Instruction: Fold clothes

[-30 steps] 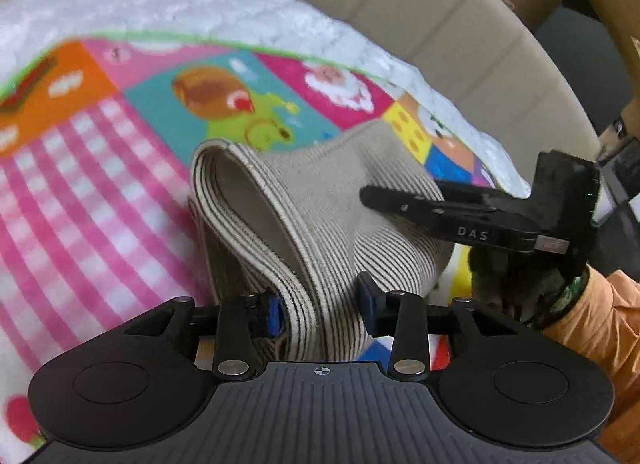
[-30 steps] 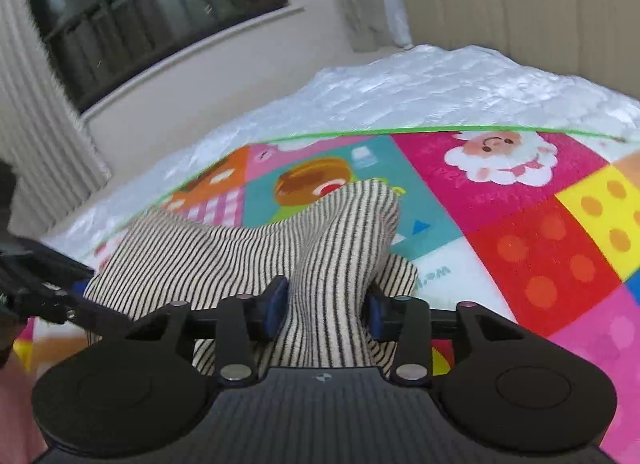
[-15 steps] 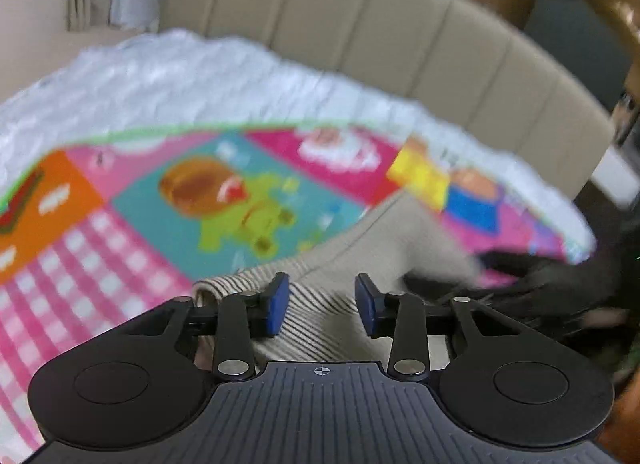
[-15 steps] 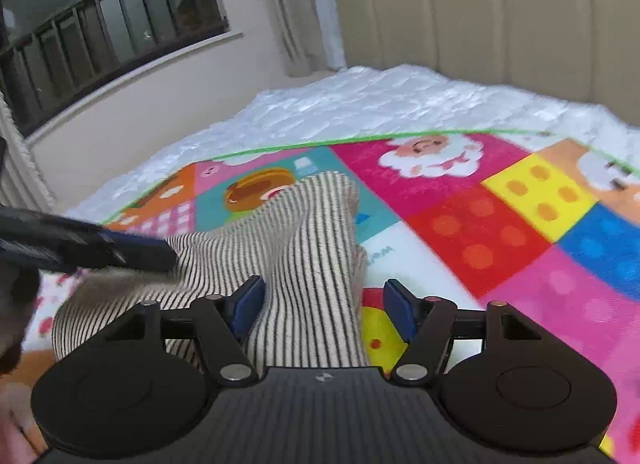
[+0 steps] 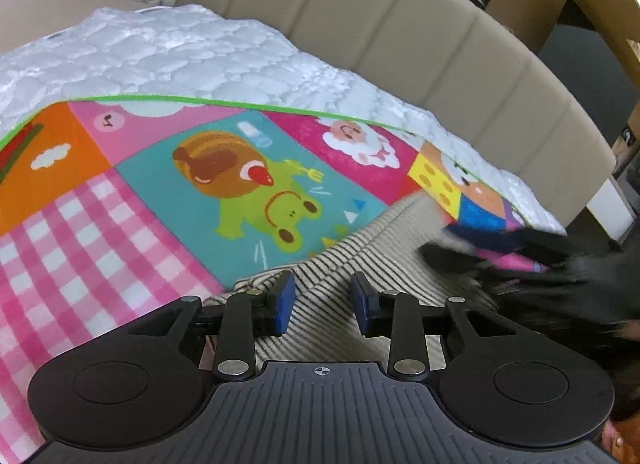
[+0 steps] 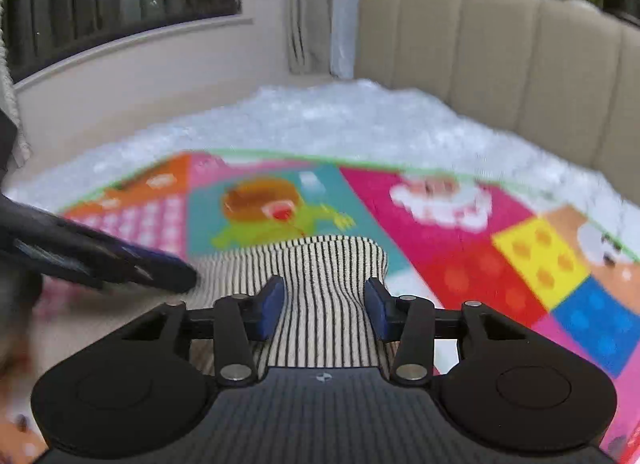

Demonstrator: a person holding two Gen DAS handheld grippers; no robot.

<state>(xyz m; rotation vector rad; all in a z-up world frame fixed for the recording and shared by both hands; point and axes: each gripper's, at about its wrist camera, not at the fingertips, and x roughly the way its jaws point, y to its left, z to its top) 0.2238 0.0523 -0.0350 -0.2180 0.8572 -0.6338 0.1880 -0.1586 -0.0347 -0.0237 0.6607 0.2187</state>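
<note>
Your left tool [image 5: 322, 306] straddles the striped garment [image 5: 360, 260] with its pads apart, not pinching, so the fold lies flat on the bed's mat [image 5: 120, 223]. Your right tool [image 6: 325, 310] is closing around the garment's bunched end, pads not yet pressing.

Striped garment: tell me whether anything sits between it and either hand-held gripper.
Nothing visible does. The striped garment lies directly between the closing right hand-held gripper pads and under the left hand-held gripper.
</note>
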